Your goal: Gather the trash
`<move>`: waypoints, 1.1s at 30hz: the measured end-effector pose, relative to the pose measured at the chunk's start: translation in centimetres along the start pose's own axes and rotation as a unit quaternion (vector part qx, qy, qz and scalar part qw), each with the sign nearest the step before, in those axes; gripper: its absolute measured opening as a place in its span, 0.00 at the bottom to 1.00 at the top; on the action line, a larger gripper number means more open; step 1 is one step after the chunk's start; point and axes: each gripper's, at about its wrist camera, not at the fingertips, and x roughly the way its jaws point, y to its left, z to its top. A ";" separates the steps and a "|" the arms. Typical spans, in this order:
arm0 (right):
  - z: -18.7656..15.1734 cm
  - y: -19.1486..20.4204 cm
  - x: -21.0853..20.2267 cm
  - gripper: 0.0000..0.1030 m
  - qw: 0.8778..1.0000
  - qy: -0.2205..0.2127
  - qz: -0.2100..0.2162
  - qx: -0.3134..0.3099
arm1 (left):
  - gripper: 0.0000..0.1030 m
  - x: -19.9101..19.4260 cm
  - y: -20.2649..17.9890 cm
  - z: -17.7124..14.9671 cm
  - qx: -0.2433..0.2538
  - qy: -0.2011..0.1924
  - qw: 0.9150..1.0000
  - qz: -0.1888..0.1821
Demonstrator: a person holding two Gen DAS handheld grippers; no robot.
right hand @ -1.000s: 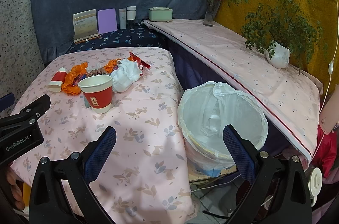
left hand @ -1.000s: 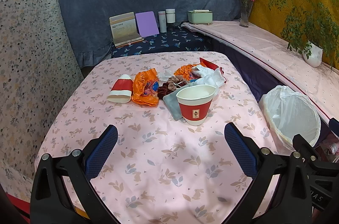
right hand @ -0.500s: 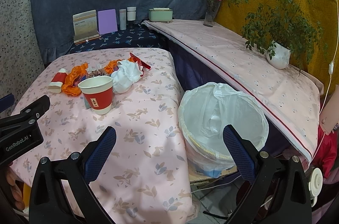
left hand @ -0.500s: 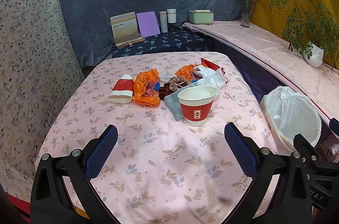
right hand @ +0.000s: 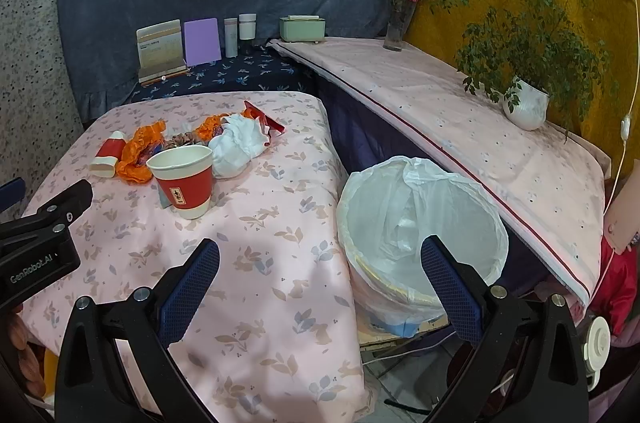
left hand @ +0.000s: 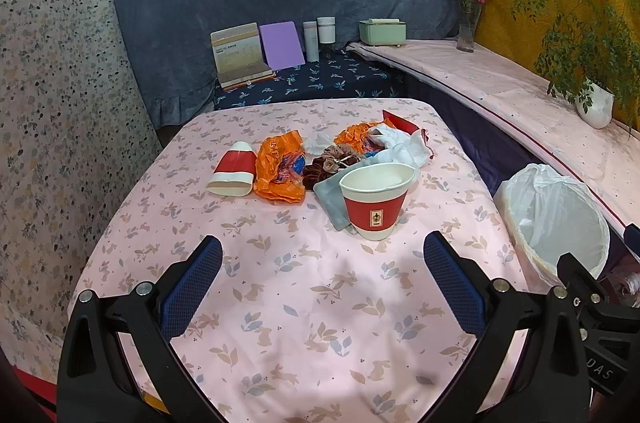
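An upright red and white paper cup (left hand: 376,201) stands mid-table; it also shows in the right wrist view (right hand: 183,181). Behind it lie a tipped paper cup (left hand: 234,170), an orange plastic wrapper (left hand: 280,169), a brown scrunchie (left hand: 328,165), crumpled white tissue (left hand: 400,145) and a red wrapper (left hand: 398,122). A bin lined with a white bag (right hand: 416,223) stands right of the table. My left gripper (left hand: 322,283) is open and empty, short of the upright cup. My right gripper (right hand: 320,283) is open and empty over the table's right edge and the bin.
The table wears a pink floral cloth (left hand: 300,303). A long pink-covered ledge (right hand: 480,127) runs along the right with a potted plant (right hand: 524,103) and a flower vase (right hand: 396,23). Books, bottles and a green box (left hand: 382,31) stand at the back.
Both grippers have drifted very slightly; the scene shifts a little in each view. Nothing was taken hold of or let go.
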 end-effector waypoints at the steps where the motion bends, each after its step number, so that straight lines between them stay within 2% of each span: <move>1: 0.1 0.1 0.0 0.94 1.000 0.000 0.000 0.000 | 0.93 0.1 0.0 0.0 0.001 0.001 1.000 0.001; 17: 0.2 0.1 0.9 0.94 1.000 -0.007 -0.004 0.011 | 0.93 1.4 0.7 0.0 -0.001 -0.003 1.000 0.000; 23: 0.3 0.7 2.6 0.94 1.000 0.000 0.002 0.015 | 0.93 3.5 3.1 0.3 -0.023 0.017 1.000 -0.008; 33: 2.2 4.2 7.0 0.94 0.999 0.015 0.035 0.015 | 0.93 7.6 6.7 1.0 -0.029 0.028 0.999 0.028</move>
